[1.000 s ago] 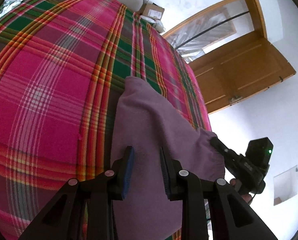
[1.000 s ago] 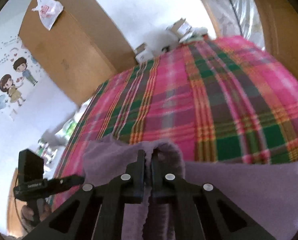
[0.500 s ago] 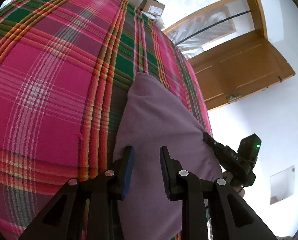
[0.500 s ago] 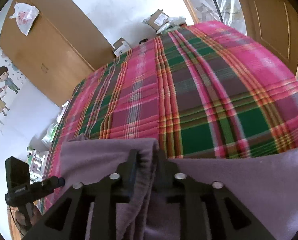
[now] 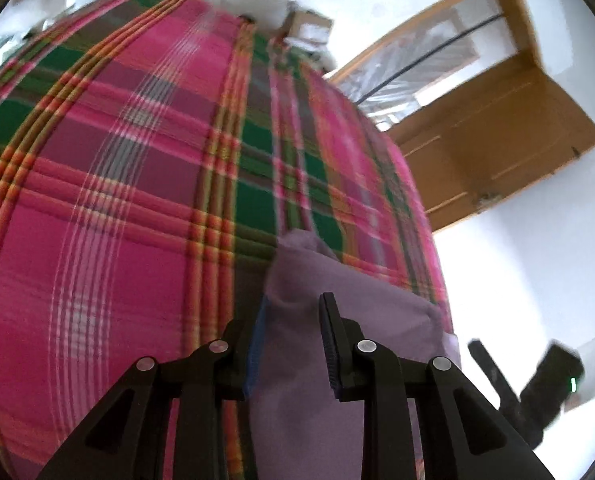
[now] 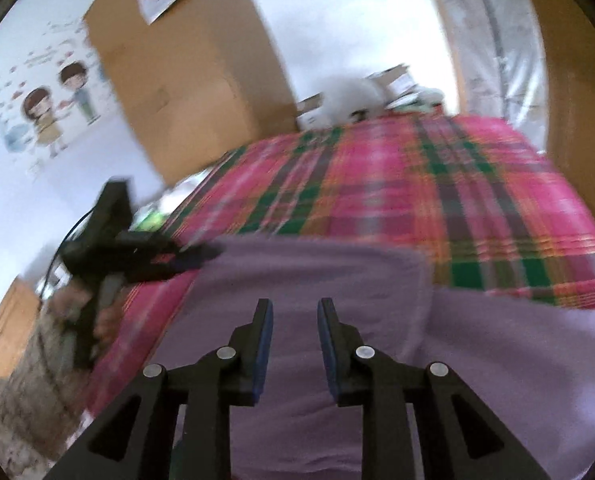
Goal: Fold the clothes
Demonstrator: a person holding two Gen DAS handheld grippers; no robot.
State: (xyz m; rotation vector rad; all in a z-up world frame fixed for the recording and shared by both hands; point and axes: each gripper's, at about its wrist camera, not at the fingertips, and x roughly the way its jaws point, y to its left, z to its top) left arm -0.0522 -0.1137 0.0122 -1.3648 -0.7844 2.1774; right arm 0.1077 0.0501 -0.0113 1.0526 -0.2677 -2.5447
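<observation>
Judging from how the purple garment [image 6: 309,280] lies, the main risk is that its loose doubled layer slides or opens again, because the soft cloth sits at the near edge of the bed [image 5: 137,200], low in both frames, and part of it seems to hang over that edge. Both frames are blurred, so I think a careless next grip could also catch the plaid bedcover [image 6: 437,184] together with the garment. The left tongs [image 5: 293,344] stand moderately open, low in the centre of the left view, with a raised corner of the garment between the pads; I cannot tell if they touch it, but they do not pinch it. The right tongs [image 6: 295,344] are also moderately open above the flat purple cloth and hold nothing. A fold edge runs at the right of the right view.
</observation>
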